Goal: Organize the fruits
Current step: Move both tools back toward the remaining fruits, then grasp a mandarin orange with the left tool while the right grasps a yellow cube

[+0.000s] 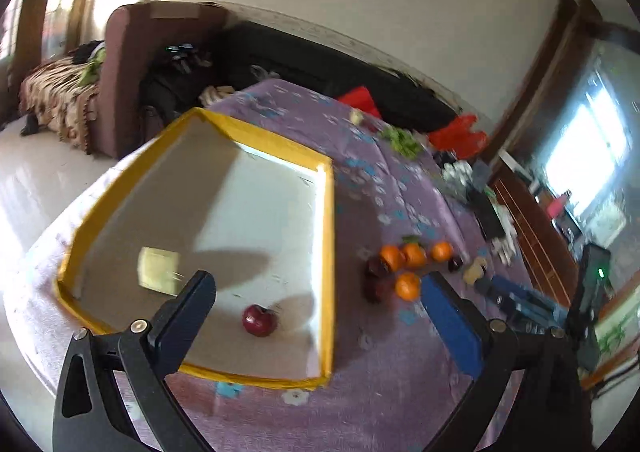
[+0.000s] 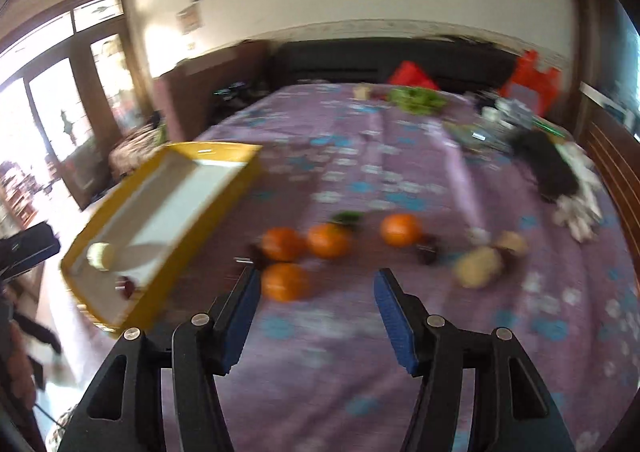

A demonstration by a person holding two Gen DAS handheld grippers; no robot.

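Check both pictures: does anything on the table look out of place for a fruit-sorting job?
Yes. Only one red apple lies in the yellow tray; the oranges still sit loose on the purple cloth beside it.

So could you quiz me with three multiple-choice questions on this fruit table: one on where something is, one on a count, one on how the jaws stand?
1. Where does the red apple lie?
A. inside the yellow-rimmed tray
B. on the purple cloth
C. on the sofa

2. How many oranges lie on the cloth?
A. two
B. four
C. six

3. How do the jaws of the right gripper stand?
A. shut on an orange
B. shut on nothing
C. open, holding nothing

Answers:
1. A, since the apple rests on the tray's pale floor within its rim.
2. B, since both views show three oranges in a row and one nearer.
3. C, since a wide gap shows cloth between the blue pads.
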